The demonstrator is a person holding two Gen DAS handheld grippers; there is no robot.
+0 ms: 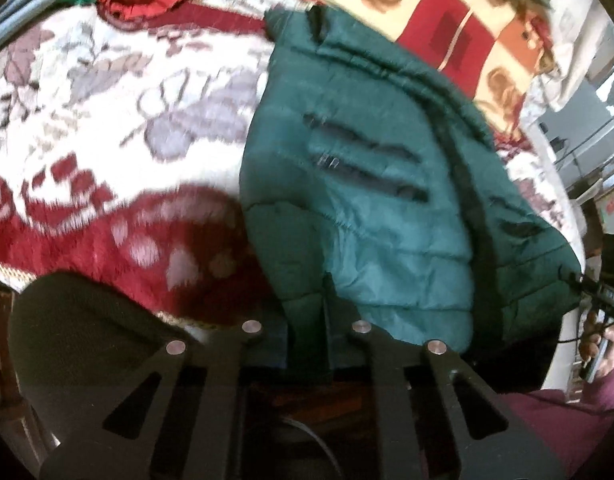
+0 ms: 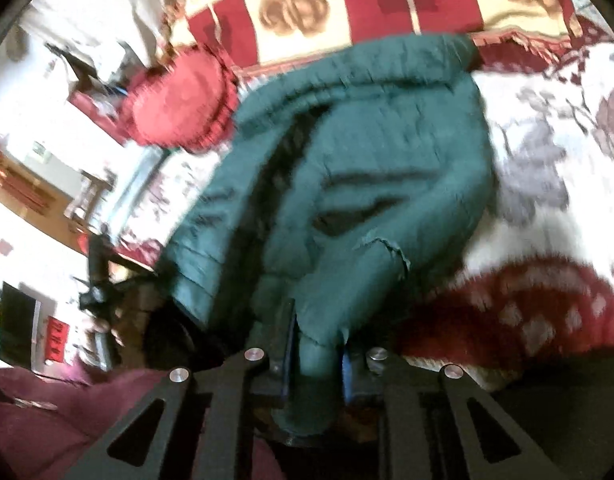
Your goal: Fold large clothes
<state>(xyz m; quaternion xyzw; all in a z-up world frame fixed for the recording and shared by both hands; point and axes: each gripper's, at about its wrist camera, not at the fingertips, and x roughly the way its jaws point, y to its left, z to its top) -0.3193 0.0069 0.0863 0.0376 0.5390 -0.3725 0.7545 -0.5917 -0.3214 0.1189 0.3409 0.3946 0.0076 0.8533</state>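
The green puffer jacket [image 1: 371,184] is pinched at its near edge by both the left tongs [image 1: 307,320] and the right tongs [image 2: 317,352], so that edge can be carried over the bed [image 1: 107,120] for a fold.

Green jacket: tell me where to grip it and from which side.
Grip the green jacket along its near hem, coming from the person's side of the bed. That edge is thin, loose and nearest. Both the left gripper and right gripper are already shut on it.
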